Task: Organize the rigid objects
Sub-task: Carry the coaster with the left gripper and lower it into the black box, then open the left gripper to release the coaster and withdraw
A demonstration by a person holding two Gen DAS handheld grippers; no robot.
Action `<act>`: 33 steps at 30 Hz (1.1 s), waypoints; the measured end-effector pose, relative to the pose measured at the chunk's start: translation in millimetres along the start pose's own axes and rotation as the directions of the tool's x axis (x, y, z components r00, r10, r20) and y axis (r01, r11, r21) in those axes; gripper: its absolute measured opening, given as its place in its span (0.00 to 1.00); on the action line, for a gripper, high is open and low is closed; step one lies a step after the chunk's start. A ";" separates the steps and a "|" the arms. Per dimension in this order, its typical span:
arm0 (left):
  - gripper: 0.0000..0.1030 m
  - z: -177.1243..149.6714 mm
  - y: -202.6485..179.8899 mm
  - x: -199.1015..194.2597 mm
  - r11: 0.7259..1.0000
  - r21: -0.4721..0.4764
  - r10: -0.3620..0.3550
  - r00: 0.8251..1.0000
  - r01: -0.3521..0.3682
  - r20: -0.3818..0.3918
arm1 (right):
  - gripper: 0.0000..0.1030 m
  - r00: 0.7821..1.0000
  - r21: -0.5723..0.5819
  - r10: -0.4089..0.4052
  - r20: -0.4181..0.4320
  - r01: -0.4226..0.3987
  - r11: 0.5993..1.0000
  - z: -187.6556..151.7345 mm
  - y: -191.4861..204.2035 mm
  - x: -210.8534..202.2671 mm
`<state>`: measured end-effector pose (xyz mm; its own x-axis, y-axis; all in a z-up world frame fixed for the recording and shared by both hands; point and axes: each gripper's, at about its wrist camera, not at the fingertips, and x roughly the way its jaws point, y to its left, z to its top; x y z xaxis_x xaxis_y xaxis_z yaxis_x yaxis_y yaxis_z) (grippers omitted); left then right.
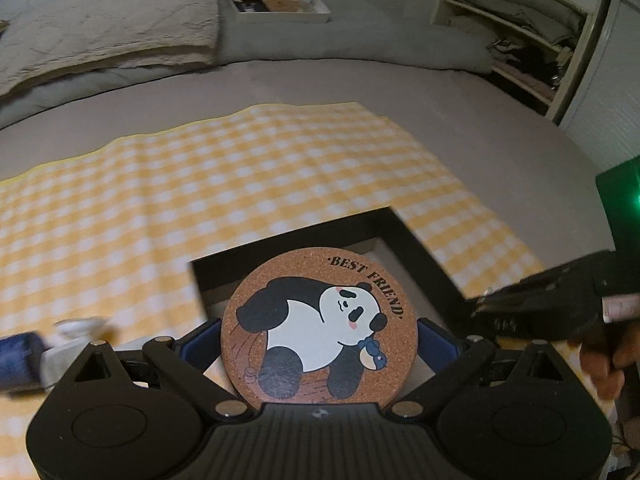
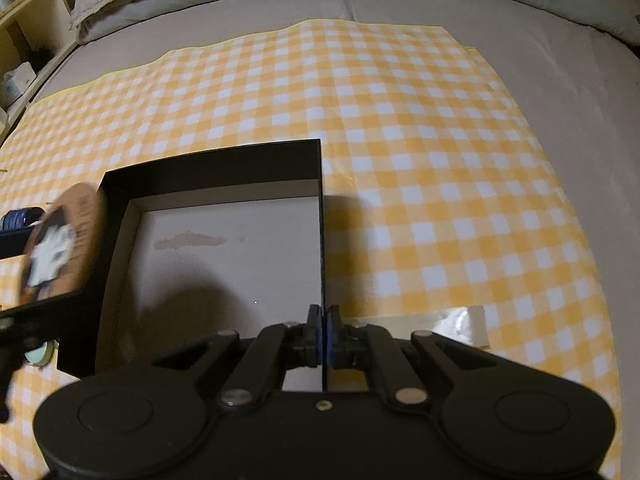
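Closest to us is the left gripper (image 1: pixel 319 330), jaws spread about as wide as the round cork panda coaster (image 1: pixel 319 325) and squeezing it by its edges, so the coaster sits flat between the blue pads, hovering over the near-left part of the black box (image 2: pixel 212 164). Our right gripper (image 2: pixel 322 334) is pinched shut on the box's right wall near its front corner. The box sits on the yellow checked cloth (image 2: pixel 420 152) toward its near edge.
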<state>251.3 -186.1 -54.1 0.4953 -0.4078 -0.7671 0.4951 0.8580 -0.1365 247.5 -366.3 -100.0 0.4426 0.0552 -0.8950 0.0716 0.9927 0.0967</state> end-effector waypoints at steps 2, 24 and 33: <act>0.96 3.1 -5.1 11.9 1.000 0.009 -0.024 1.000 0.024 0.003 | 0.03 1.000 0.005 0.009 -0.001 -0.009 1.000 0.4 -0.3 0.5; 0.96 13.1 2.7 104.0 0.979 -0.136 -0.159 0.987 0.155 -0.022 | 0.05 0.997 0.037 0.075 -0.001 -0.075 0.996 -0.6 -3.9 -0.2; 1.00 13.5 -7.9 116.6 0.961 -0.205 -0.200 0.979 0.188 -0.040 | 0.05 0.997 0.035 0.077 -0.006 -0.077 0.996 -0.6 -4.9 0.1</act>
<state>314.8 -244.7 -134.0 0.3574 -0.5588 -0.7483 0.4228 0.8112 -0.4039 246.6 -371.1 -100.9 0.4418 0.1323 -0.8873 0.0685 0.9812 0.1804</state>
